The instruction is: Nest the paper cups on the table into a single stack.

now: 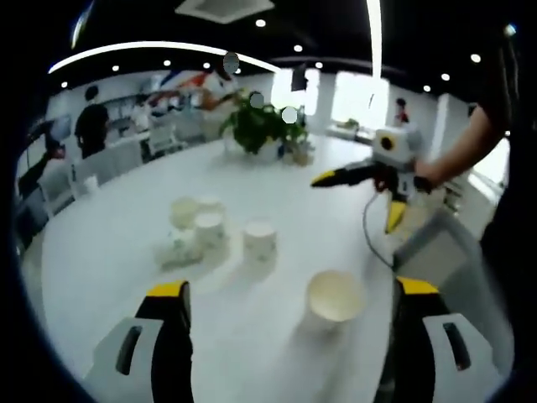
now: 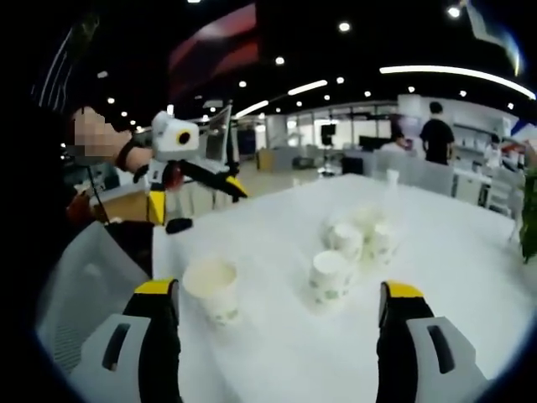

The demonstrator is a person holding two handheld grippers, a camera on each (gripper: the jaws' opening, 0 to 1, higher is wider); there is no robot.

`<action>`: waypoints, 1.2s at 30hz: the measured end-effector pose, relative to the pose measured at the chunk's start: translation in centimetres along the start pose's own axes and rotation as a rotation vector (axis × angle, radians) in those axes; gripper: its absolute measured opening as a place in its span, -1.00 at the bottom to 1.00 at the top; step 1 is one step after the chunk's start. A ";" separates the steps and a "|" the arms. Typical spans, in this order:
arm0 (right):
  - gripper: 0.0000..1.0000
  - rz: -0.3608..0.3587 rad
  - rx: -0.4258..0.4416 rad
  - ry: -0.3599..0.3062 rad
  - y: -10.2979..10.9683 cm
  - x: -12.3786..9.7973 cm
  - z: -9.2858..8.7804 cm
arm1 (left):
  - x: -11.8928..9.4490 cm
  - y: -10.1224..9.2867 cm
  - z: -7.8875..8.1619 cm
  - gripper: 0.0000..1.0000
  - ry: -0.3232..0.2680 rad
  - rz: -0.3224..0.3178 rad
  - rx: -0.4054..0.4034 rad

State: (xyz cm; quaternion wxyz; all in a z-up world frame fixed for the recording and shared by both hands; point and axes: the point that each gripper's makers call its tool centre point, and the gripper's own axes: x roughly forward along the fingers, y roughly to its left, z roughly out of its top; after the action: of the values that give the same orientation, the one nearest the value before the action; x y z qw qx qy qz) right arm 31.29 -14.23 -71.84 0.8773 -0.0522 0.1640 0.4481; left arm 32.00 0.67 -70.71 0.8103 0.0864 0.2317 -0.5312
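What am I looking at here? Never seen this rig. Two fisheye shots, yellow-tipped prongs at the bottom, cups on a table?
No robot arm: a person holds a two-jaw gripper in each hand, with a fisheye camera riding on each. The prongs at the bottom are that camera's own jaws. In the left gripper view, the left gripper stands open; the right gripper enters from the right, also open and empty. The right gripper view looks back from the other side. On the white table sit paper cups: one upright cup nearest, one inverted cup, and a cluster of cups. Nothing is held.
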 end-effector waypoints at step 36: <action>0.74 -0.118 -0.018 0.147 -7.2 8.0 -1.7 | -2.0 2.9 -3.1 1.00 -0.080 0.012 0.031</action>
State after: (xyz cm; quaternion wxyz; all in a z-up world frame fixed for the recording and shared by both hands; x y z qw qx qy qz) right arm 41.05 -12.79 -76.51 0.8871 -0.1023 0.2208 0.3922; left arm 33.09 4.70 -72.77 0.8208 0.0788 0.1903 -0.5328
